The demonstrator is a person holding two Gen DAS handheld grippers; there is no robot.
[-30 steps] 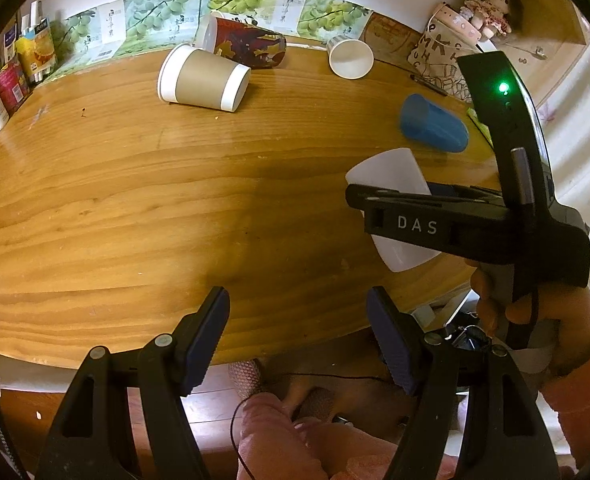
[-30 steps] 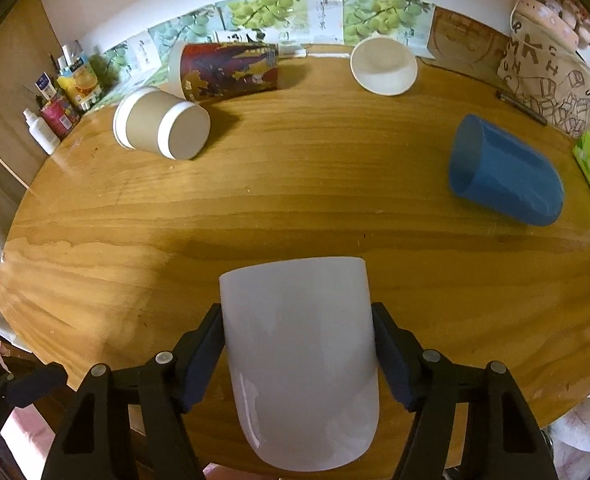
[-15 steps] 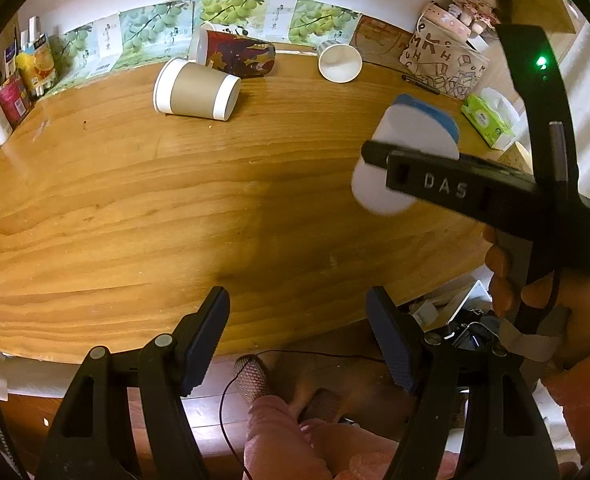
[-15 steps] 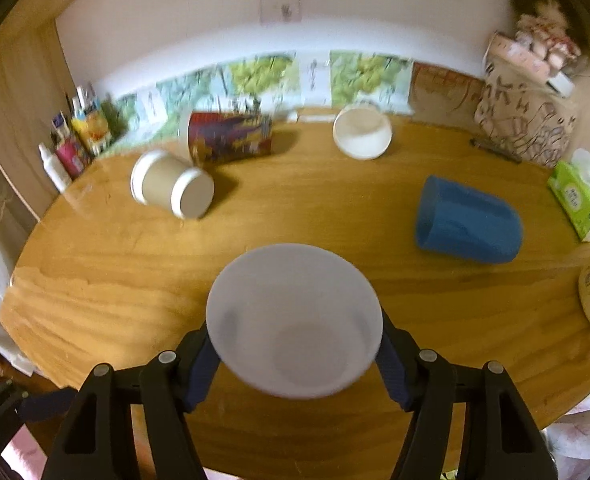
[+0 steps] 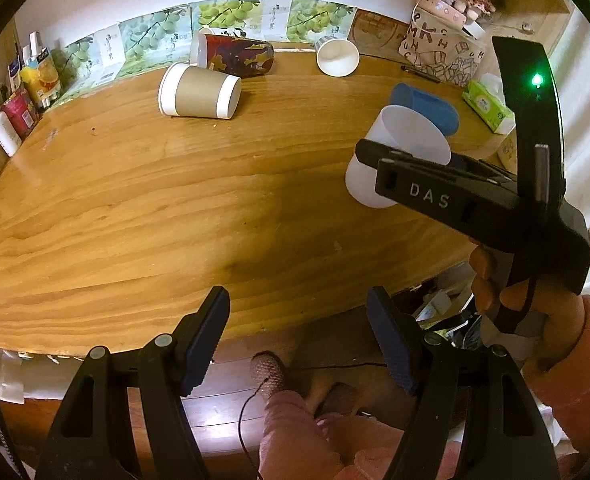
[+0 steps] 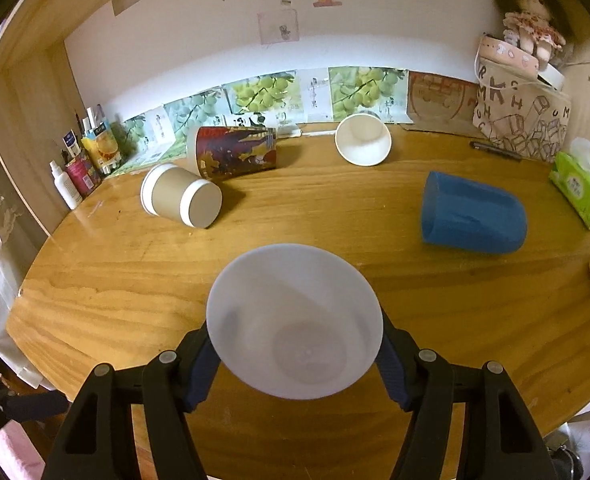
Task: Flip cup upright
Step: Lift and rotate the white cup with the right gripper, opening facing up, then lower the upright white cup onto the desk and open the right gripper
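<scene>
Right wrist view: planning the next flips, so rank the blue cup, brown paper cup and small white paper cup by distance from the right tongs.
1. Blue cup, on its side, right.
2. Brown paper cup, on its side, left; close to the blue one.
3. Small white paper cup, far back by the wall.

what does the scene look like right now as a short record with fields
held cup: white cup, tilted, mouth toward the right wrist camera
right gripper: shut on the white cup
left gripper: open, holding nothing, at the near table edge
table: wooden
cups lying on their sides: blue cup, brown cup, red printed cup, small white paper cup
</scene>
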